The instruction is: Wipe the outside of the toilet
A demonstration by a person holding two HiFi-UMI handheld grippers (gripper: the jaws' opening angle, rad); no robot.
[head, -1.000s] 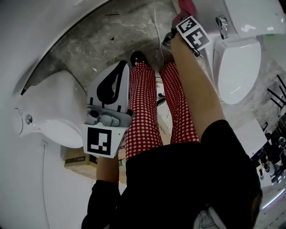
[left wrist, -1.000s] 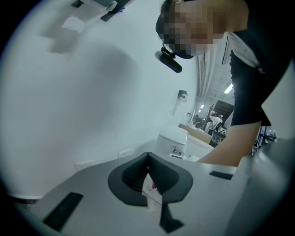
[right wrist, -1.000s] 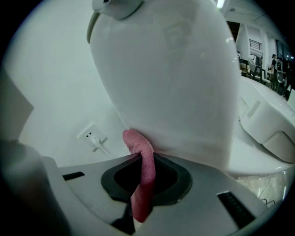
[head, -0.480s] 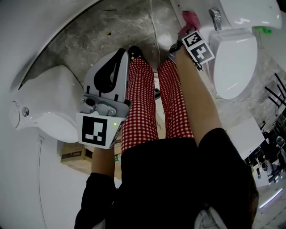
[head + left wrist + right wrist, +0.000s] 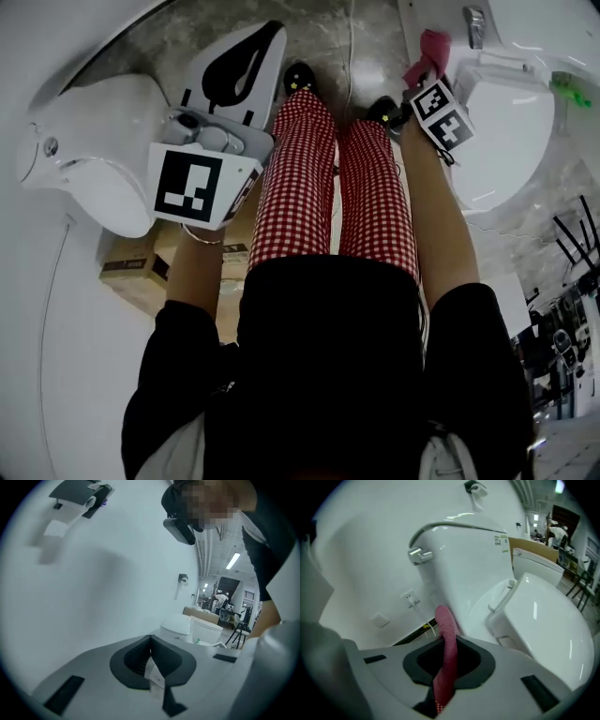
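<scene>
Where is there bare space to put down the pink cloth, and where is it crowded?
Free: the grey marble floor ahead of the black shoes, between the white left toilet and the white right toilet, crossed by a thin white cable; also the right toilet's closed lid. Crowded: beside the left toilet, where a brown cardboard box sits.

White wall (image 5: pixel 93 573) plain, glossy; grey marbled floor (image 5: pixel 323 33); socket plate (image 5: pixel 379 618) low on wall; cardboard box (image 5: pixel 131 272) on floor by wall; ceiling strip light (image 5: pixel 233 560) lit over open hall beyond, chair (image 5: pixel 239 631) there
</scene>
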